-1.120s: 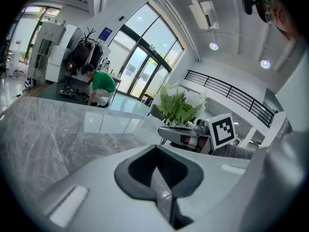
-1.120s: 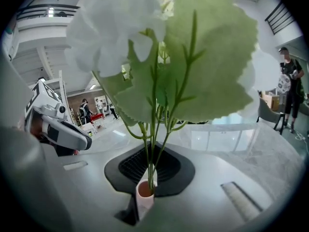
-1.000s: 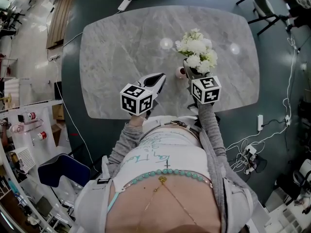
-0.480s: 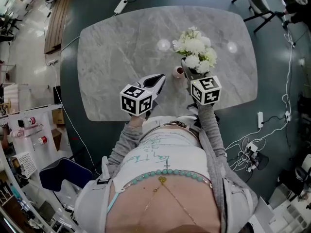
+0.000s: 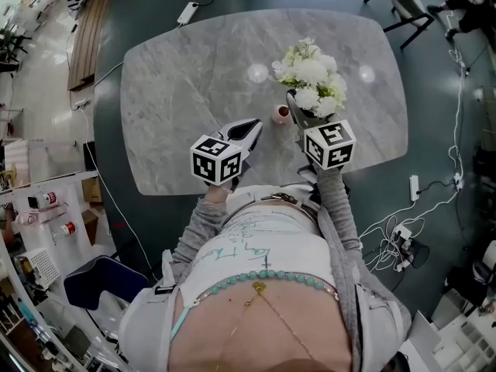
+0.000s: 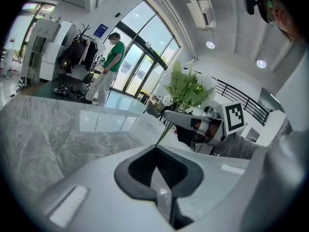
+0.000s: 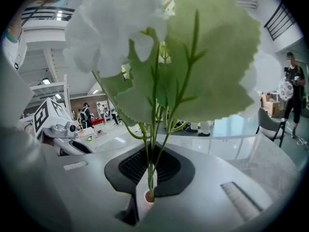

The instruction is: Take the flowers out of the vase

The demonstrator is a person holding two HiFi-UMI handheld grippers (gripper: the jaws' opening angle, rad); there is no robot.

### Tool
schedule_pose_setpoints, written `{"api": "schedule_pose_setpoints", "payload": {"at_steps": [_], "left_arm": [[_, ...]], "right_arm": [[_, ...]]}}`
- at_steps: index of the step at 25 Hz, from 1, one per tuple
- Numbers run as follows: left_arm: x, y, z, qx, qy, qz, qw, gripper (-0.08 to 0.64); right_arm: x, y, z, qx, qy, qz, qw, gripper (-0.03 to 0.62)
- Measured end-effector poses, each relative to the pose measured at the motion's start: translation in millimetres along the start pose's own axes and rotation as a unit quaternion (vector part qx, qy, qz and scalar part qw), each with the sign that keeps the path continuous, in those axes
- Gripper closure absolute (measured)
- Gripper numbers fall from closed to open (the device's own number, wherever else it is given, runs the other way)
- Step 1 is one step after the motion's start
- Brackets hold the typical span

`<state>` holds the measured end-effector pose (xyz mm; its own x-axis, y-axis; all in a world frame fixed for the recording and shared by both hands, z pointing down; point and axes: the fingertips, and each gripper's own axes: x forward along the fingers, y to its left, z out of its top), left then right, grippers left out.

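**Nearest the camera.** The person's grey-sleeved arms carry both tools over the near edge of the grey marble-patterned oval table (image 5: 194,68).

**Left gripper** (image 5: 249,129). It hangs above the tabletop, well left of the task's objects. In its own view (image 6: 155,151) the two jaws meet in a closed V with nothing between them.

**Right gripper** (image 5: 295,103). In its own view (image 7: 150,178) the jaws are pressed together on the thin green stems (image 7: 153,144) of the bunch of white artificial flowers with pale green leaves (image 5: 310,76). The blooms and leaves (image 7: 159,42) fill the upper field. A small reddish round shape shows at the foot of the stems. Whether the stem ends are in or clear of it cannot be told.

**Vase.** The small pinkish round vase (image 5: 281,114) stands upright on the table, just beside the right gripper's jaws on their left. The flower heads spread beyond and to the right of it.

**Beyond.** Dark floor (image 5: 116,177) surrounds the table. A white power strip (image 5: 190,10) lies past its far left corner.
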<state>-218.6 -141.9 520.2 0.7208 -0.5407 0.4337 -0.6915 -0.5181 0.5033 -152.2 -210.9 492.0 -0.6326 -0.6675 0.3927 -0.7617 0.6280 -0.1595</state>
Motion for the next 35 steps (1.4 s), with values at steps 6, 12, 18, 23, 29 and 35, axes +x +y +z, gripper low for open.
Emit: {"api": "schedule_pose_setpoints", "payload": {"at_steps": [6,12,18,23,29,35], "left_arm": [[4,-7,0,0.001,0.001,-0.005,1.0,0.56],[3,-9,1,0.002,0.0,-0.01,0.9999,0.56],[9,-17,3,0.007,0.001,-0.021,0.9998,0.56],[16,-24,3,0.011,0.006,-0.029,0.9995,0.56],[21,-24,3,0.005,0.008,-0.031,0.9995,0.56],[20,-24,-1,0.004,0.011,-0.034,0.9994,0.56]], "right_arm": [[-11,1,16,-0.004,-0.013,0.004,1.0,0.552],[-16,8,28,-0.008,-0.021,0.007,1.0,0.552],[-24,11,42,-0.011,-0.031,0.008,0.999,0.555],[-32,10,52,-0.007,-0.033,0.008,0.999,0.555],[-39,7,62,0.002,-0.04,0.006,0.999,0.555],[-45,13,69,0.008,-0.042,0.014,0.999,0.555]]}}
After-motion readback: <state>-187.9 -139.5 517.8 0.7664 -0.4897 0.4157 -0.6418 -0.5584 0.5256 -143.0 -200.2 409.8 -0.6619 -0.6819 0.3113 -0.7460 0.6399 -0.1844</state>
